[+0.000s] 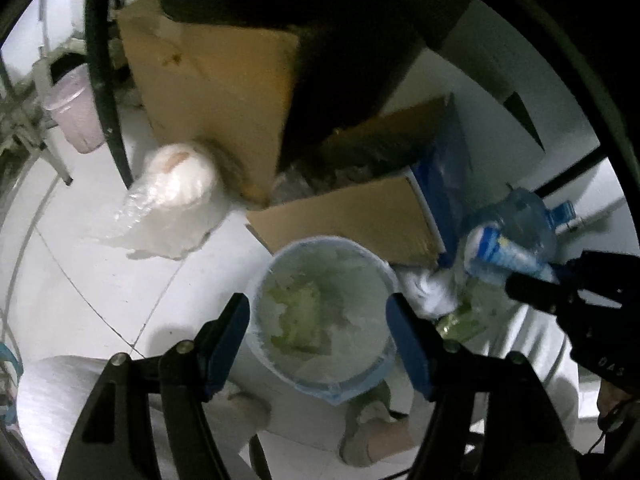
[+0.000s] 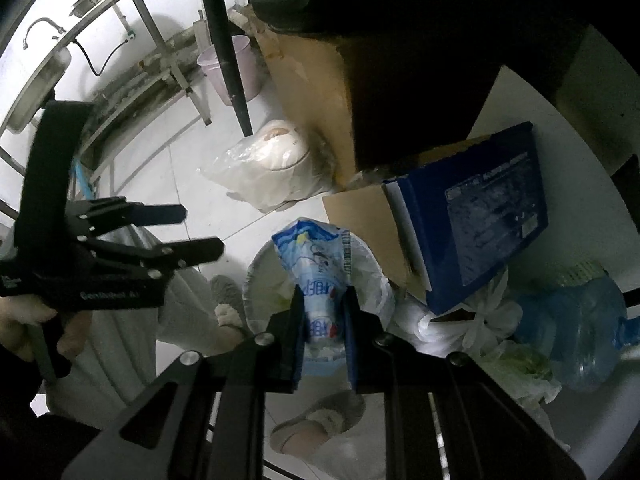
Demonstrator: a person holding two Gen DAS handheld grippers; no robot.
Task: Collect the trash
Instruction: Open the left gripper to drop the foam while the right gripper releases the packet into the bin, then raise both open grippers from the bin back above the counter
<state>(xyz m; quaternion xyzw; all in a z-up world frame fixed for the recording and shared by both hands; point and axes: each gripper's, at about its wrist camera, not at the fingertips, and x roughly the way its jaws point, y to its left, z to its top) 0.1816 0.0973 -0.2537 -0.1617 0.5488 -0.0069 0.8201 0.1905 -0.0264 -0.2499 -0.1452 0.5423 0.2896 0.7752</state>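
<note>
White tiled floor [image 2: 188, 184] fills the scene, and everything gets placed off the lined trash bin [image 1: 320, 312] standing on it. Behind the bin rises a big cardboard box [image 1: 216, 112], with a blue printed box [image 2: 480, 224] just off the bin's far right side and a clear blue water jug [image 2: 576, 332] lying farther right among white bags. Off the bin's far left side sits a white appliance wrapped in plastic [image 2: 272, 164], and well beyond that a pink bucket [image 2: 236, 68] by the metal sink stand. Close on the near side of the bin are the person's slippered feet. Now the action: the right gripper [image 2: 322, 328] has its fingers clenched on a crumpled blue-and-white wrapper [image 2: 316, 264], and that wrapper hangs right over the bin's mouth, its upper end reaching toward the far rim. The left gripper [image 1: 320, 336] hovers above the bin too, fingers spread wide with nothing between them, only the greenish scraps down in the liner showing through the gap. So we look to be at the drop-off step, trash carried and lined up. The next move calls for the right fingers to let go while the wrapper is inside the rim, so it falls into the liner, not onto the floor; the left is free to go for the next piece.
</note>
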